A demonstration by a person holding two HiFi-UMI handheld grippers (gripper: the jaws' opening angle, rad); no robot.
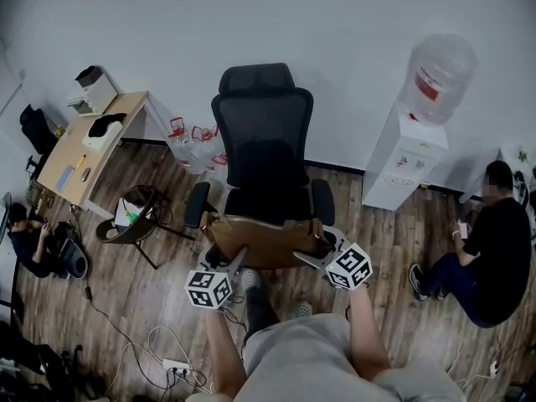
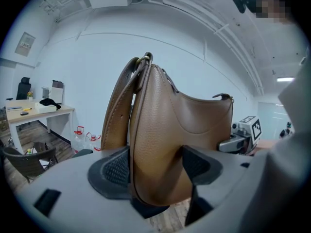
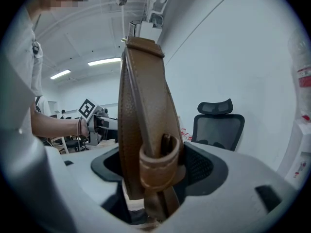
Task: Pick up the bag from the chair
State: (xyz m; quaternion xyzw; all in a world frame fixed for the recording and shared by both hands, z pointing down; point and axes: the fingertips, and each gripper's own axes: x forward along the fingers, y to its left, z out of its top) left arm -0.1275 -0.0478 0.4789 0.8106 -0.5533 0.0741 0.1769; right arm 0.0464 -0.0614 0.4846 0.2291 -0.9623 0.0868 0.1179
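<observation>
Brown leather bag (image 1: 266,239), held just short of the chair (image 1: 264,141) between the left gripper (image 2: 154,166), clamped wide on its soft body end, and the right gripper (image 3: 153,164), clamped on its folded strap (image 3: 146,106); probably light and pliant, sagging midway, so the stiffer ends give the surest hold.

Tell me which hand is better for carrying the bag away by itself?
Left, probably. The left gripper clamps the bag by its wide body; the right gripper pinches only the strap, so it would likely dangle and swing.
</observation>
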